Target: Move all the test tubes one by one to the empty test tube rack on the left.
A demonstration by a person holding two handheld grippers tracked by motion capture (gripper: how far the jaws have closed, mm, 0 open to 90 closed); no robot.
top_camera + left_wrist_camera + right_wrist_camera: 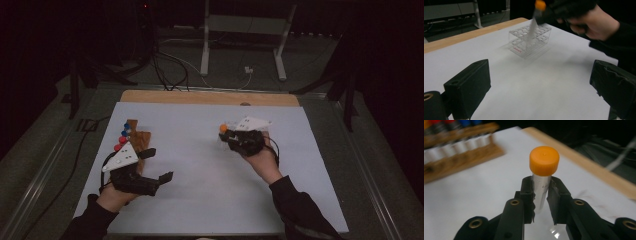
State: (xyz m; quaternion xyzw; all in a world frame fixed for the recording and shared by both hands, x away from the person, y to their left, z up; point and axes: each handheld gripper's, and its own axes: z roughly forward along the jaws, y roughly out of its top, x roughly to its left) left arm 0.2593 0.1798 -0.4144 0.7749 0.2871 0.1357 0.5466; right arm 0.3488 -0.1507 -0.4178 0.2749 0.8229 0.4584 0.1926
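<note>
My right claw (541,195) is pinched on an orange-capped tube (542,182), its two black jaws pressing the clear barrel just under the cap. In the right gripper view the tube stands along the jaws, long axis running from 6 to 12 o'clock, cap at 12. From the left gripper view the same tube (534,22) hangs in the air, cap uppermost and leaning toward 1 o'clock, barrel pointing down at the clear rack (530,40) on the white table (524,82) (motion blur smears its lower end, so I cannot tell whether the tip has reached a hole).

My left claw (539,87) is spread wide with nothing between its jaws, parked at about 8 o'clock on the table in the high view, just beside the wooden rack (137,137) holding the red- and blue-capped tubes (122,137).

As I judge it, one tube is picked and carried across; seating it in the clear rack is left, and the clear rack's holes look unfilled.
</note>
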